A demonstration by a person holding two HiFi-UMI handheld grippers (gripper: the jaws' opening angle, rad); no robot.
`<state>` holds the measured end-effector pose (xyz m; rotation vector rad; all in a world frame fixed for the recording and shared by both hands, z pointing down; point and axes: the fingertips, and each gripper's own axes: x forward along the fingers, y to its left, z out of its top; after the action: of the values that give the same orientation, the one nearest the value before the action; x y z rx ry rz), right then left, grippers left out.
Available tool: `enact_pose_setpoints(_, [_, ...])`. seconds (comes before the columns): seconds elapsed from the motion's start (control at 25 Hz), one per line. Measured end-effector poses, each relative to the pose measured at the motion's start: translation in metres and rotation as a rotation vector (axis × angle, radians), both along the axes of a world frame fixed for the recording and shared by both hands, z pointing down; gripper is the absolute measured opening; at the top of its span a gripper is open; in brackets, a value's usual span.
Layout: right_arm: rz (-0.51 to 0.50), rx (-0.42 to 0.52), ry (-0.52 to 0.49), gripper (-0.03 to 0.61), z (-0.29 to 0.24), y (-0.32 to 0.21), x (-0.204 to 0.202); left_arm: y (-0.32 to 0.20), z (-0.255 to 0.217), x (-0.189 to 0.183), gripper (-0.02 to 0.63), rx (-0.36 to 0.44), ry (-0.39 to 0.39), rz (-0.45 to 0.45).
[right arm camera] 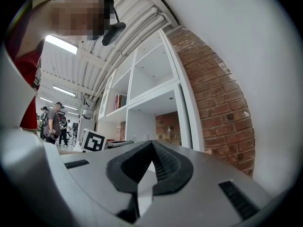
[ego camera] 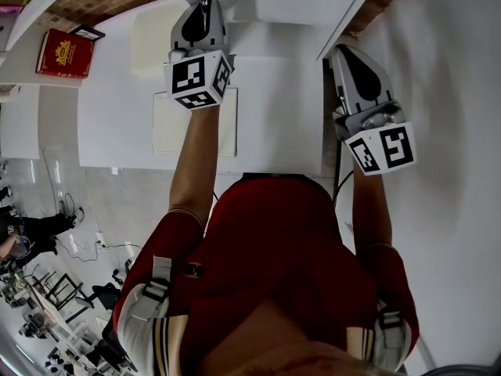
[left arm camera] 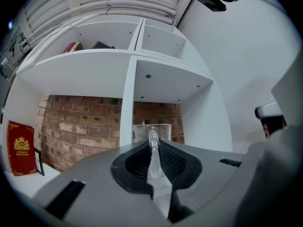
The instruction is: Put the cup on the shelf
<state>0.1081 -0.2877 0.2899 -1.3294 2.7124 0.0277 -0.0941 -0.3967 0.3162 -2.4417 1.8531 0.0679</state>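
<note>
A clear cup (left arm camera: 163, 130) has its thin wall pinched between the pads of my left gripper (left arm camera: 152, 144). It is held up in front of the white shelf (left arm camera: 94, 74), just right of the upright divider (left arm camera: 127, 108) and level with the lower compartment backed by brick. From the head view my left gripper (ego camera: 205, 5) reaches over the white shelf (ego camera: 274, 69), and the cup is hidden behind the jaws. My right gripper (ego camera: 344, 57) hangs at the shelf's right edge. In its own view my right gripper (right arm camera: 151, 148) is shut with nothing in it.
A red book (ego camera: 65, 53) stands on the left part of the shelf, next to a small dark frame (ego camera: 88, 31). Books (left arm camera: 75, 46) sit in an upper compartment. A plain white wall (left arm camera: 236, 56) borders the shelf on the right. People (right arm camera: 53, 122) stand far behind.
</note>
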Motion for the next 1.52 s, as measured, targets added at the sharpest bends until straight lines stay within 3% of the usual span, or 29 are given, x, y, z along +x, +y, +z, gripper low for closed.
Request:
enact_pose_setpoints(1.04, [0.005,0.004,0.002,-0.003,-0.004,0.012,-0.023,0.019,-0.006,-0.003,0.109,0.014,0.007,0.058])
enact_pose_setpoints(1.52, [0.011,0.042,-0.012,-0.003,-0.016,0.029,-0.029,0.066,-0.02,0.009,0.114,0.028,-0.042,0.14])
